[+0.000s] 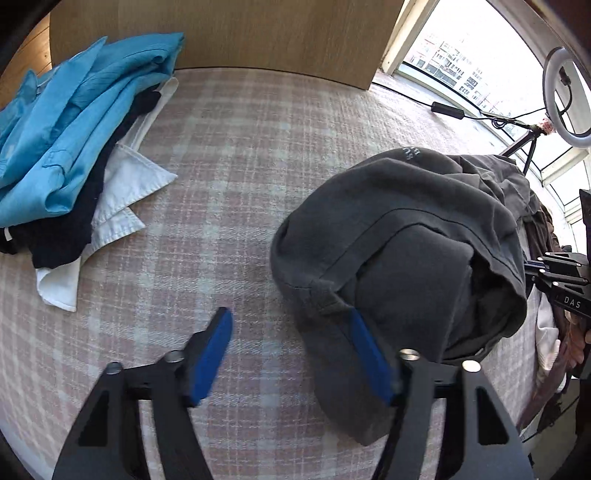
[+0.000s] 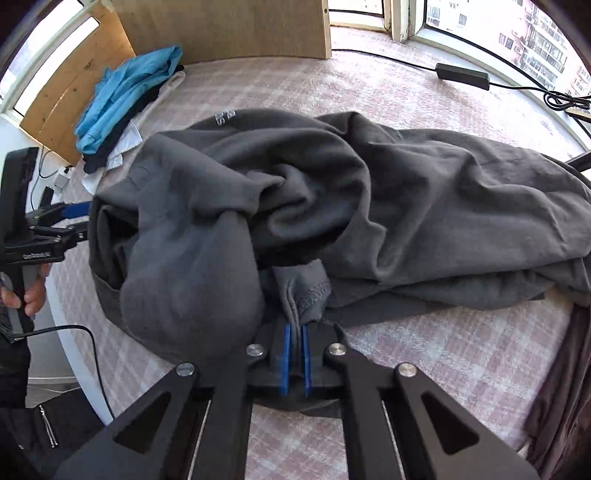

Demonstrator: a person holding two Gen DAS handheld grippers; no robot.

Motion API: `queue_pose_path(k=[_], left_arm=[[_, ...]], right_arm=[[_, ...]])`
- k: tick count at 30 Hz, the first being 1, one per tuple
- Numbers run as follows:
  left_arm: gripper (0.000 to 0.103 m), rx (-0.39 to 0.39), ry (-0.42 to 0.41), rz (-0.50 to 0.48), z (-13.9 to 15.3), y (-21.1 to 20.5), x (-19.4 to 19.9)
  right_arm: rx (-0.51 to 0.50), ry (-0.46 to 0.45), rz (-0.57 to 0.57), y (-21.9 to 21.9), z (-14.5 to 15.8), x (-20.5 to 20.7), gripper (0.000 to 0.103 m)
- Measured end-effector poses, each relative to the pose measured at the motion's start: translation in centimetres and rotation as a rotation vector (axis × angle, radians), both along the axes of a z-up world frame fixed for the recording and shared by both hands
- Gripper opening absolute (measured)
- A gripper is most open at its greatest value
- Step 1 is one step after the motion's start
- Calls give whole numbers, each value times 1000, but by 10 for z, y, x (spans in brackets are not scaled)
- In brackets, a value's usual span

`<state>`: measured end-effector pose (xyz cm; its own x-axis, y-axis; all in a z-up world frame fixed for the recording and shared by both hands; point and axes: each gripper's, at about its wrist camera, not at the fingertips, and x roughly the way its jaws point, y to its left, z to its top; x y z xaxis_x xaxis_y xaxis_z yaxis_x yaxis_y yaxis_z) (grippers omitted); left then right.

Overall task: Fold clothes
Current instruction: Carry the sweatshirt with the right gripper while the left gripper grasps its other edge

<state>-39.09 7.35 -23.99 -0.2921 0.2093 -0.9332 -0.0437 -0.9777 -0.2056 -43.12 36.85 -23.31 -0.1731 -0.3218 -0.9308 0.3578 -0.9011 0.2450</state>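
Observation:
A crumpled dark grey sweatshirt (image 1: pixel 406 229) (image 2: pixel 369 206) lies in a heap on the pink checked cover (image 1: pixel 240 166) (image 2: pixel 443 362). My left gripper (image 1: pixel 290 314) is open at the heap's left edge. Its right blue pad (image 1: pixel 369 354) touches the grey hem, and its left pad (image 1: pixel 214 350) hangs over bare cover. My right gripper (image 2: pixel 295 328) is shut on a bunched piece of the sweatshirt's hem (image 2: pixel 306 291) at the near edge. The left gripper (image 2: pixel 74 214) also shows in the right wrist view, at the heap's left side, held by a hand (image 2: pixel 26 295).
A stack of folded clothes (image 1: pixel 74 147) (image 2: pixel 125 99), blue on top over dark and white pieces, sits at the far left. Behind it stands a wooden board (image 1: pixel 240 33). A ring light (image 1: pixel 565 96) and a black adapter with cable (image 2: pixel 461 75) are by the window.

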Motion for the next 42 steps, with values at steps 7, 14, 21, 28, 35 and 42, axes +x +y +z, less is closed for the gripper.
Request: queue_pose_path(k=[7,14,21,28,35,42], left_arm=[[10,-14,140,29,65,-10,0],[10,-66,406,36,189,-44,8],[15,-93,354,-81,173,-20,18],[25,-43,165,-270,97,61,29],[52,-7,38,-427,49,144,29],[53,-117,-64,-595,-5,224,50]], right_arm=[[-180,245,-161,52,132,13,5],[-251,605,-192,69,300,63,5],[-271,787,-351,103,373,113,5],[81,566,-804,243,267,124,5],[90,347,-1022,331,166,165,5],[102,371,-968,317,161,158,5]])
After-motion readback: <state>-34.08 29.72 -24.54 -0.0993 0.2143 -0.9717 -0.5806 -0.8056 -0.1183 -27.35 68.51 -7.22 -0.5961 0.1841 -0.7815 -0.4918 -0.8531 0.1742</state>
